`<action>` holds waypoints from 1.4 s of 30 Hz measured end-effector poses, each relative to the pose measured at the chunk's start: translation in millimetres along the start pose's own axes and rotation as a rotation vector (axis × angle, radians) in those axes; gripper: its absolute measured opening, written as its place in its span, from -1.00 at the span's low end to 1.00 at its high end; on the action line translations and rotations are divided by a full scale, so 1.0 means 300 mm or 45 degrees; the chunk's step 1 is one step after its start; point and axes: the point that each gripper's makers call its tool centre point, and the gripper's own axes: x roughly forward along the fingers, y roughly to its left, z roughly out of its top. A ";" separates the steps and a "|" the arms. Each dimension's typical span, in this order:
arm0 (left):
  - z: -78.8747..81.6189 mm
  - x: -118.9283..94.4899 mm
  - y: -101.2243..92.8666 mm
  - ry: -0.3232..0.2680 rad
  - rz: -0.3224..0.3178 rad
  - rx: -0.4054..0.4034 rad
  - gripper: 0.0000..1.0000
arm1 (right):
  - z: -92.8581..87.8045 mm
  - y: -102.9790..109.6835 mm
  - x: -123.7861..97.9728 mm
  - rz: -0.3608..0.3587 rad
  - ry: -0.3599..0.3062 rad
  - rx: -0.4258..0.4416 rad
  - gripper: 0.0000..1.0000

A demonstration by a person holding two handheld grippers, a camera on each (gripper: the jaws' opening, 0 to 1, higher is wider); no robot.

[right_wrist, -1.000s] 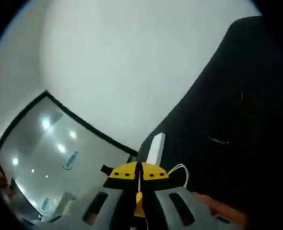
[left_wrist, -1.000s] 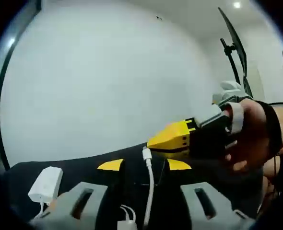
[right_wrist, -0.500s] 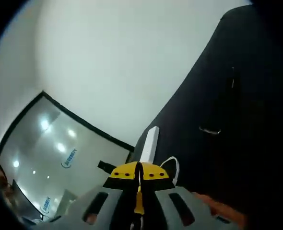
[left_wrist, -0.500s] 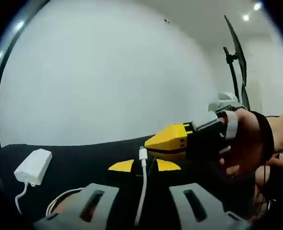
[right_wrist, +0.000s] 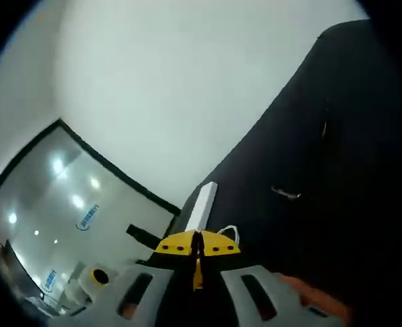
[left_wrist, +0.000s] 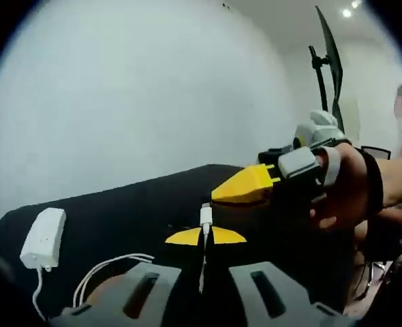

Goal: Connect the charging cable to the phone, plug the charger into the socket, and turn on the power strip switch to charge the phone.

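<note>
Beside the smooth white plastic charger (left_wrist: 43, 238), the table cover (left_wrist: 133, 211) looks matt black cloth; the wall (left_wrist: 133, 95) behind is smooth, matt white.

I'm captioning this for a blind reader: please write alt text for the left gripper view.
The left hand-held gripper pinches a white charging cable, plug end up, over a black table. The right hand-held gripper, held in a person's hand, reaches in beside it. A white charger lies at left.

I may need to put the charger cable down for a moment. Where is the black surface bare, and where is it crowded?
Bare black cloth lies between the white charger and the cable plug held by the left gripper. It gets crowded near the plug, where the right gripper hovers, and below the charger, where cable loops lie.
</note>
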 end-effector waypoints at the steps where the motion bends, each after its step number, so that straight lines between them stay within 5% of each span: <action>1: -0.007 0.004 0.008 0.039 -0.024 0.054 -1.00 | 0.029 -0.012 -0.003 -0.002 -0.023 -0.052 -0.98; 4: -0.020 0.017 0.042 0.136 -0.054 0.160 -1.00 | 0.091 -0.039 -0.016 -0.018 -0.066 -0.158 -0.92; 8: -0.023 0.057 0.091 0.223 -0.082 0.154 -1.00 | 0.210 -0.078 -0.032 -0.001 -0.135 -0.337 -0.72; 13: -0.079 0.144 0.101 0.371 -0.154 0.187 -1.00 | 0.315 -0.102 -0.028 0.163 -0.124 -0.760 -0.27; 17: -0.119 0.193 0.097 0.452 -0.179 0.263 -1.00 | 0.369 -0.236 0.015 0.002 -0.035 -0.997 -0.28; 19: -0.128 0.220 0.092 0.473 -0.191 0.289 -1.00 | 0.389 -0.275 0.037 0.017 0.007 -1.008 -0.28; 26: -0.174 0.282 0.098 0.527 -0.199 0.257 -1.00 | 0.554 -0.463 0.102 -0.045 -0.089 -0.927 -0.27; 29: -0.195 0.304 0.091 0.547 -0.203 0.263 -1.00 | 0.572 -0.528 0.132 -0.071 -0.043 -0.882 -0.29; 37: -0.221 0.341 0.095 0.581 -0.200 0.277 -1.00 | 0.570 -0.521 0.190 0.001 -0.039 -0.804 -0.11; 42: -0.219 0.349 0.093 0.597 -0.193 0.250 -1.00 | 0.511 -0.498 0.232 0.113 0.066 -0.821 0.18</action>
